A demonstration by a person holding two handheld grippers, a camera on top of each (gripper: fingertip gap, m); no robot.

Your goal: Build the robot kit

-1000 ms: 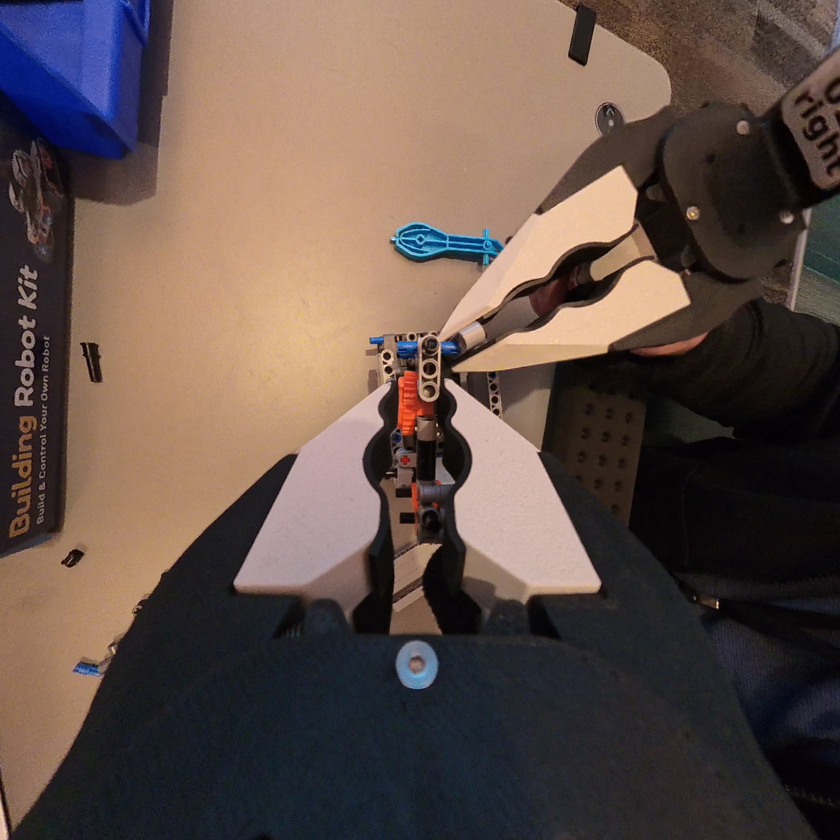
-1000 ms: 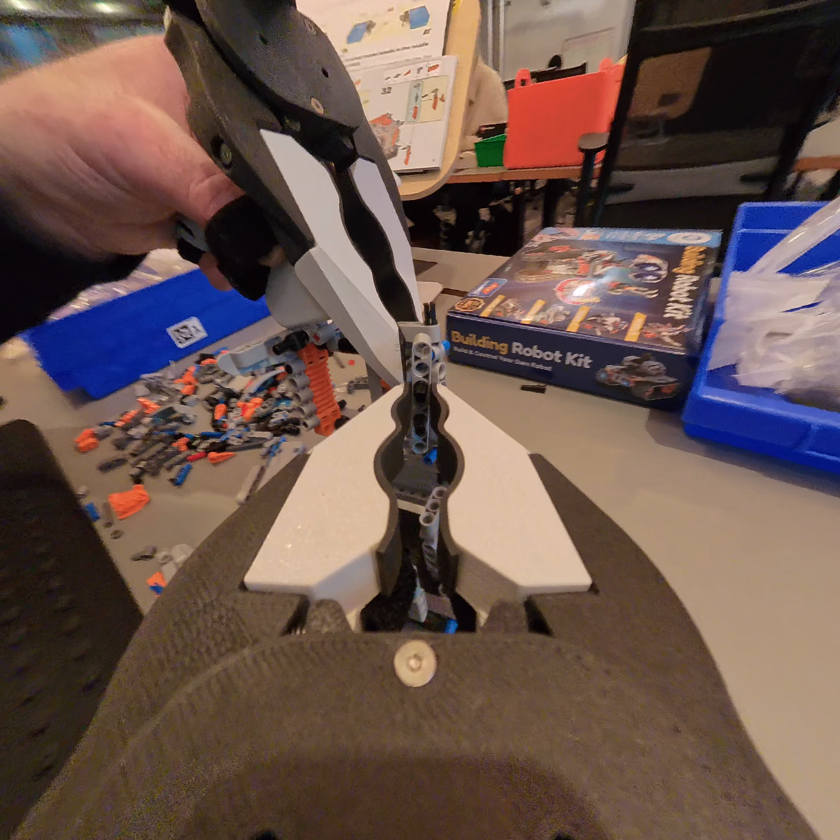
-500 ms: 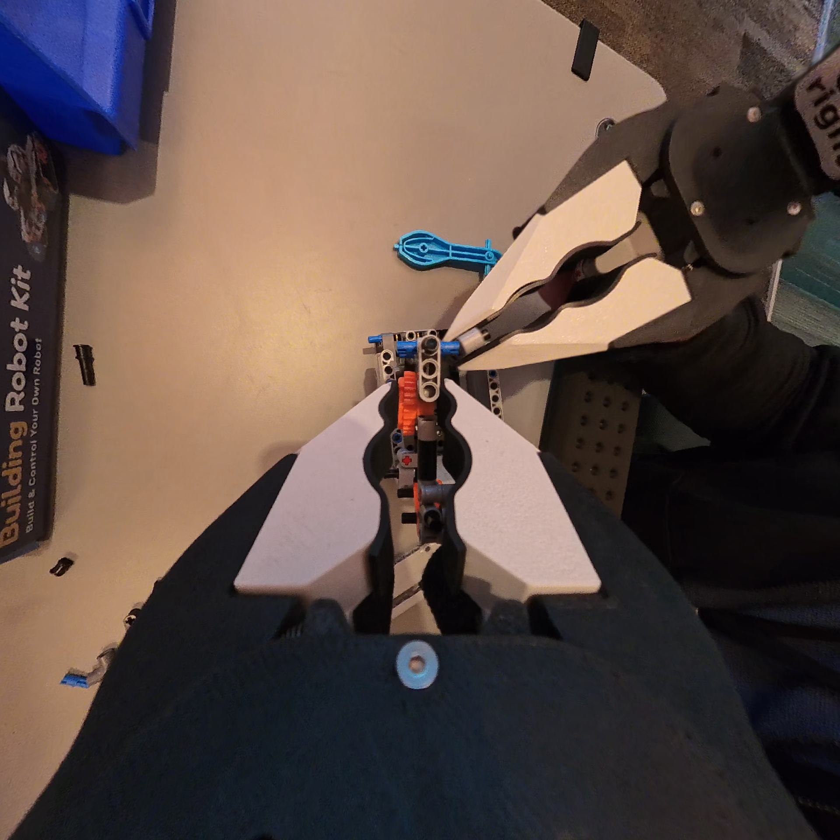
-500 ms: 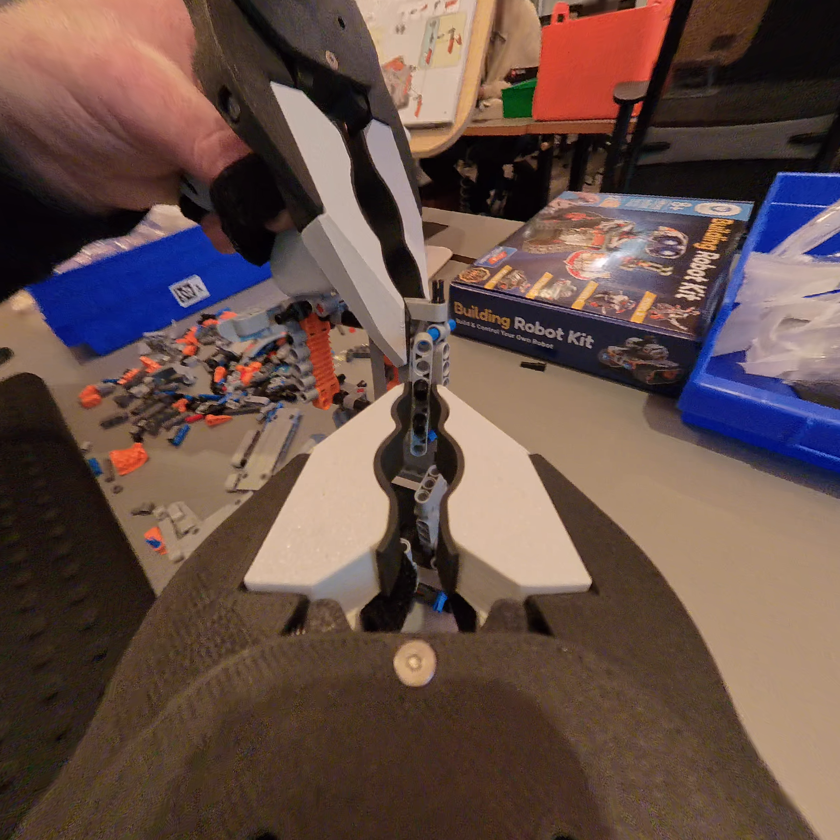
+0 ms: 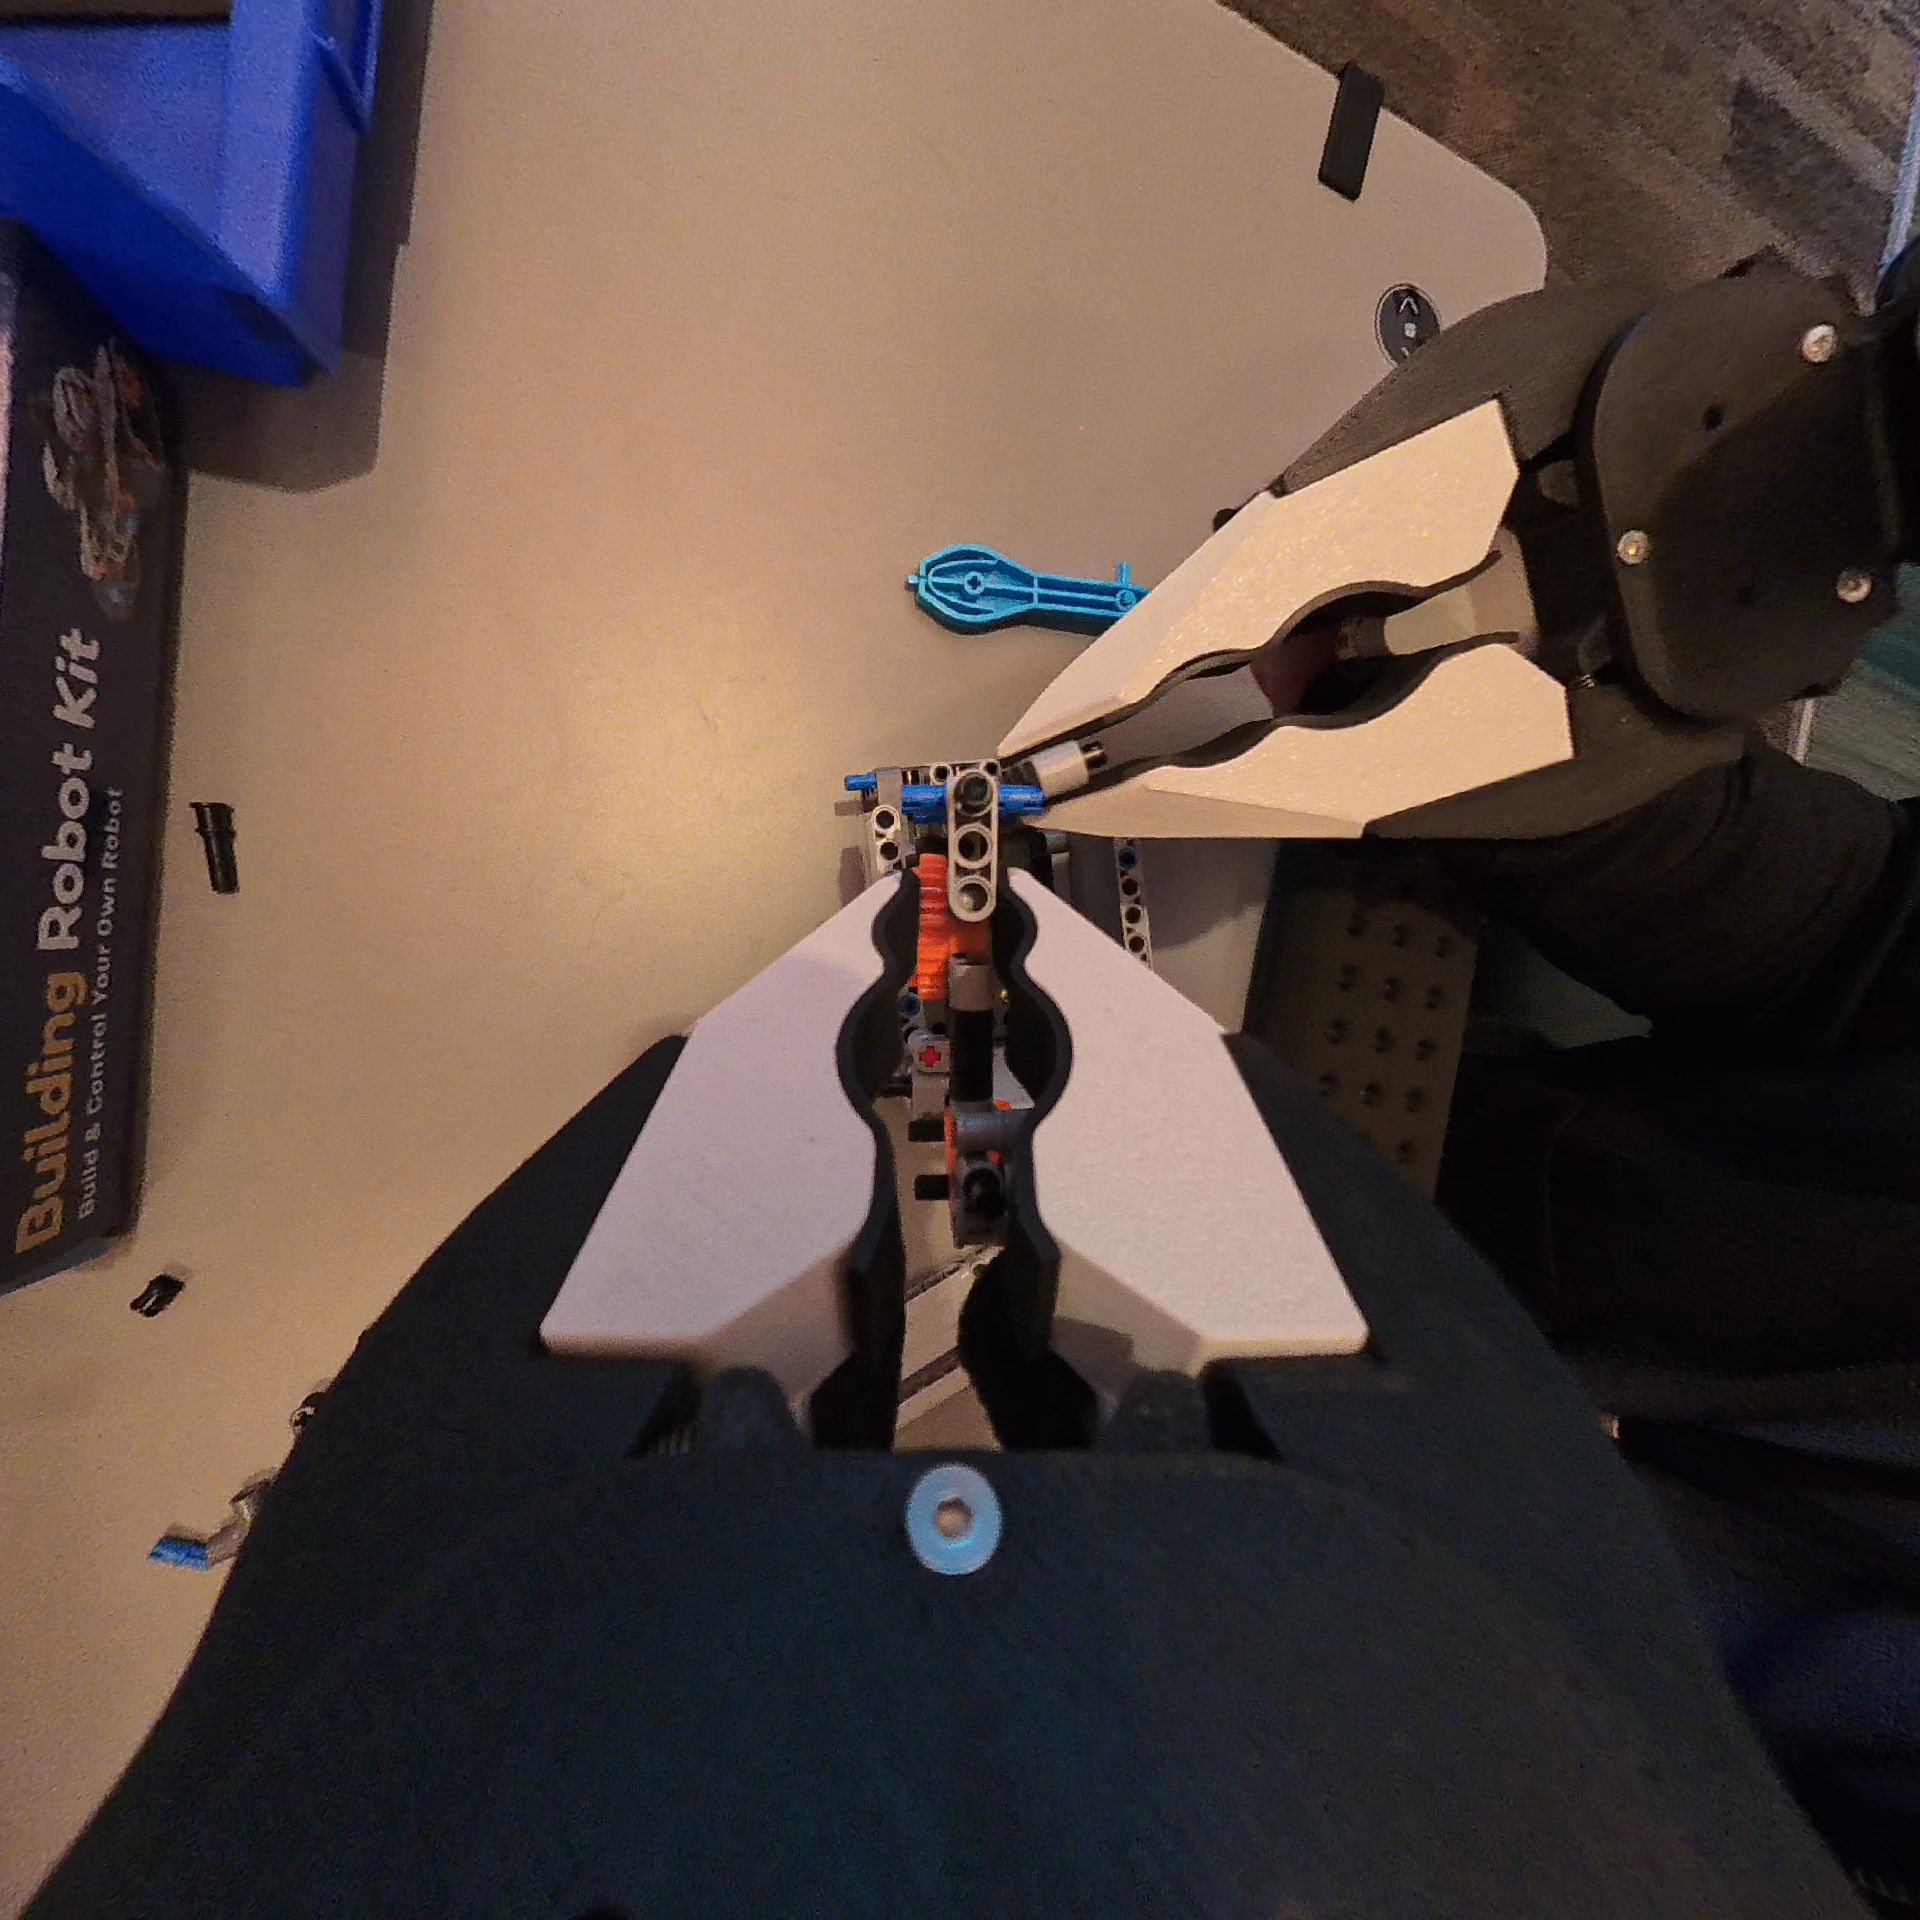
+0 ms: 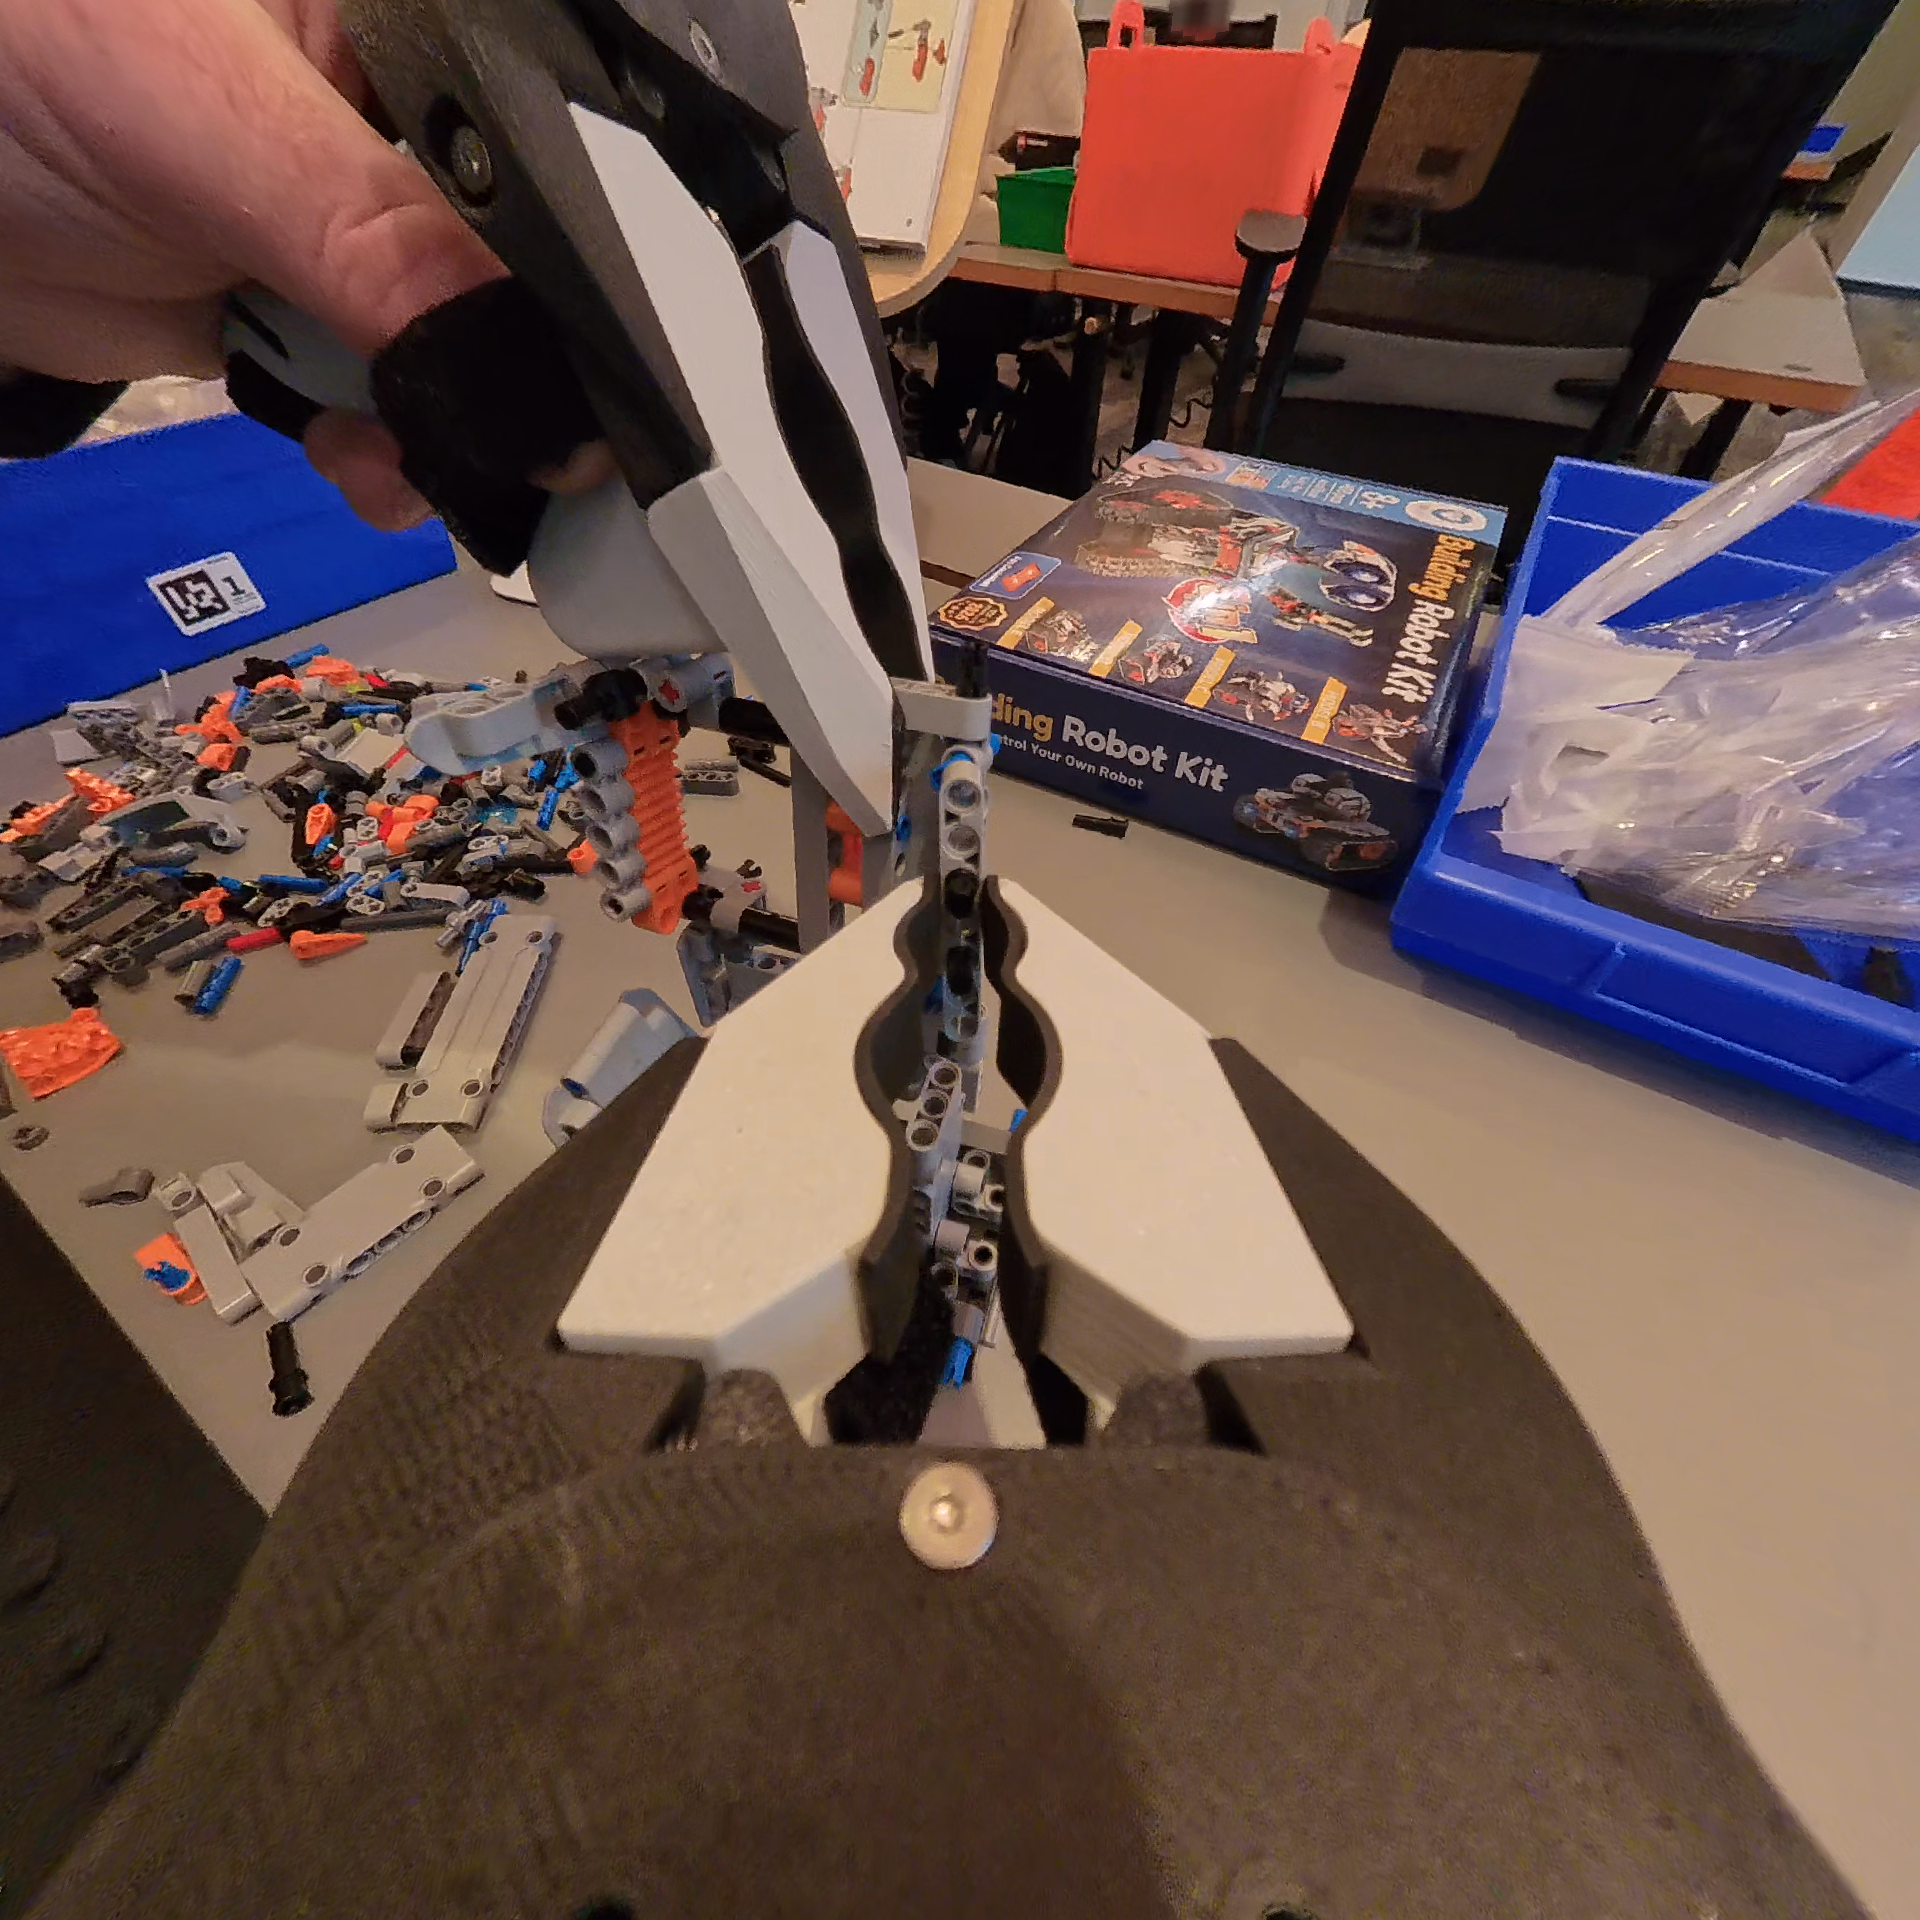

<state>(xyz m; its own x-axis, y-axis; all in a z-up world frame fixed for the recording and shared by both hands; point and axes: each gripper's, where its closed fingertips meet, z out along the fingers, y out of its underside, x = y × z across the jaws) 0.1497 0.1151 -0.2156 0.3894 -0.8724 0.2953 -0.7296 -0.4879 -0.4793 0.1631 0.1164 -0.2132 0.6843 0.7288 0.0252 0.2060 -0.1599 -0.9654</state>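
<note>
My left gripper (image 5: 961, 899) is shut on a small brick assembly (image 5: 971, 1039) of grey, orange and black pieces, held above the table. A grey three-hole beam (image 5: 974, 842) and a blue axle (image 5: 940, 798) stick out past its tips. My right gripper (image 5: 1013, 774) comes in from the right, shut on a small grey cylinder (image 5: 1065, 769) at the axle's end. In the right wrist view my right gripper (image 6: 951, 899) has a grey holed beam (image 6: 961, 805) running through its jaws. The left gripper (image 6: 902, 748), held by a hand (image 6: 187, 208), comes down from the upper left.
A blue brick tool (image 5: 1023, 601) lies on the beige table (image 5: 623, 468). A dark kit box (image 6: 1247, 665) and a blue bin (image 6: 1662, 966) of plastic bags stand at the right. A pile of loose bricks (image 6: 312, 831) lies at the left. A black pin (image 5: 215, 847) lies near the box. My left and right fingertips are right by each other. Left tips and right tips are each some 20 cm from the black pin (image 5: 215, 847). My right wrist view (image 6: 1099, 819) looks at it from another angle.
Both grippers keep their hold and stay tip to tip. The right gripper has swung slightly up and to the right in the left wrist view.
</note>
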